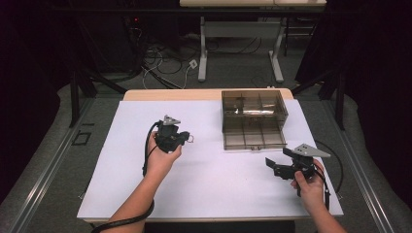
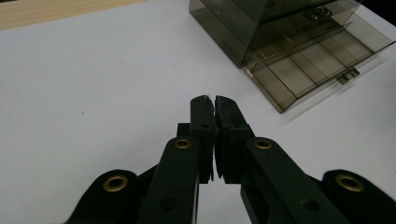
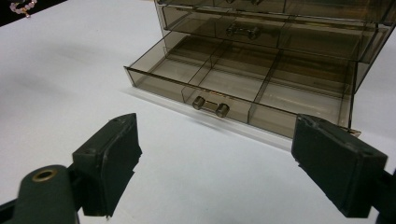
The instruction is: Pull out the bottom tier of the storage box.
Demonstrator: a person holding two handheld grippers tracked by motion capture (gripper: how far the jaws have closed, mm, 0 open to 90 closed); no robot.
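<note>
Pressed together, the black jaws of the left gripper meet at their tips, and I cannot make out anything caught between them. It sits left of the smoked plastic drawer box, well apart from it, over bare white sheet. In the high view a small ring-like glint shows at the side of this gripper that faces the box; it is too small to tell what it is.

Spread wide, the jaws of the right gripper stand with nothing between them. This gripper lies near the box's front right corner, pointing toward the box, its pads facing the pulled-out bottom drawer across a bare strip of sheet.

That drawer is open, split by thin walls into square compartments, with a small bar handle at the middle of its front wall. The drawer above it is closed and carries a like handle. The box is translucent brown, hard and glossy, with straight edges.

A white matt sheet covers the table under the box; a pale wood edge shows to the box's left at the far side. Tiny pinkish beads lie far left of the box in the right gripper view.
</note>
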